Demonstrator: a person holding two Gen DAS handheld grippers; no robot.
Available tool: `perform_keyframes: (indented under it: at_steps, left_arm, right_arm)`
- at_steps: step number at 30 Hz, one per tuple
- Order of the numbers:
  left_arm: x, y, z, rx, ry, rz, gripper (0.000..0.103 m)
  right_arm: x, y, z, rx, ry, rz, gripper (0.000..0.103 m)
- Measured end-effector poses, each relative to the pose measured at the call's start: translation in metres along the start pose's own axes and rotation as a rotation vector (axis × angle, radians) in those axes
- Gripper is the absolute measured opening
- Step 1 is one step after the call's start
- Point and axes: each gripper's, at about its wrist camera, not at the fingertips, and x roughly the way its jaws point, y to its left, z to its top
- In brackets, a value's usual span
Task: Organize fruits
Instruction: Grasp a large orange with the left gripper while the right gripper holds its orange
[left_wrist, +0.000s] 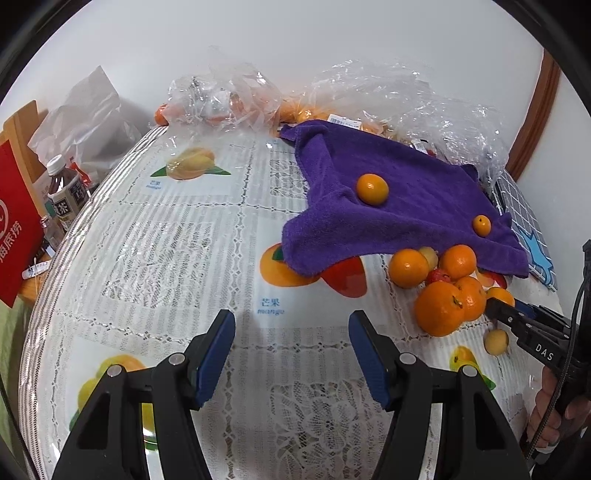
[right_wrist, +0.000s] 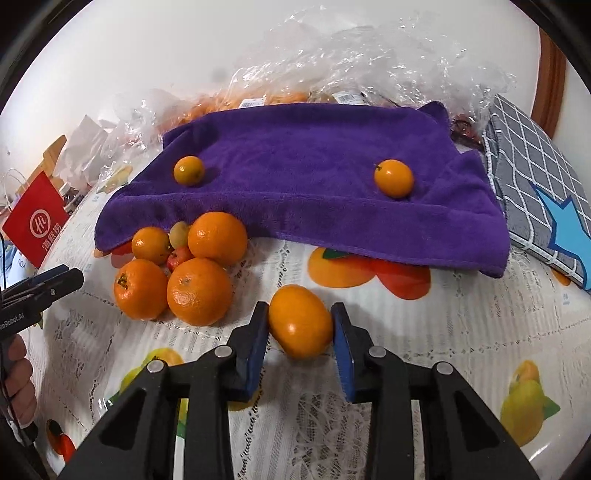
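Note:
A purple towel (right_wrist: 314, 177) lies on the table with two small oranges on it (right_wrist: 189, 170) (right_wrist: 393, 178); the towel also shows in the left wrist view (left_wrist: 399, 206). A pile of oranges (right_wrist: 199, 291) with a small red fruit (right_wrist: 178, 257) and a yellowish one sits at the towel's front left edge; the pile also shows in the left wrist view (left_wrist: 441, 308). My right gripper (right_wrist: 300, 328) is shut on an orange (right_wrist: 300, 326) just above the tablecloth. My left gripper (left_wrist: 291, 343) is open and empty over the table, left of the pile.
Crumpled clear plastic bags (right_wrist: 369, 62) with more fruit lie behind the towel. A grey checked cloth (right_wrist: 535, 177) is at the right. A red bag (left_wrist: 14, 229) and a bottle (left_wrist: 64, 192) stand off the table's left edge. A small yellow fruit (left_wrist: 496, 341) lies near the right gripper.

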Motion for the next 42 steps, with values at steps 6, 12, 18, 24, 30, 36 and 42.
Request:
perform_keyframes:
  at_steps: [6, 12, 18, 24, 30, 36, 42]
  left_arm:
    - [-0.002, -0.011, 0.001, 0.018, 0.001, -0.021, 0.062]
    - [-0.002, -0.025, 0.001, 0.032, 0.01, -0.075, 0.062]
    - [-0.003, -0.039, 0.0, 0.059, 0.023, -0.107, 0.062]
    - [-0.001, -0.06, -0.001, 0.083, 0.042, -0.174, 0.062]
    - [0.009, -0.08, -0.003, 0.116, 0.063, -0.201, 0.062]
    - [0.025, -0.09, -0.004, 0.117, 0.094, -0.202, 0.062]
    - [0.031, -0.101, -0.003, 0.14, 0.088, -0.173, 0.062]
  right_arm:
    - [-0.015, -0.015, -0.008, 0.029, -0.025, -0.022, 0.033]
    - [-0.029, -0.033, -0.015, 0.045, -0.039, -0.061, 0.033]
    - [-0.042, -0.048, -0.019, 0.061, -0.061, -0.082, 0.033]
    - [-0.049, -0.056, -0.024, 0.064, -0.075, -0.088, 0.033]
    - [-0.054, -0.06, -0.027, 0.053, -0.087, -0.103, 0.033]
    - [-0.057, -0.063, -0.029, 0.042, -0.089, -0.115, 0.033]
    - [-0.055, -0.068, -0.029, 0.049, -0.09, -0.113, 0.033]
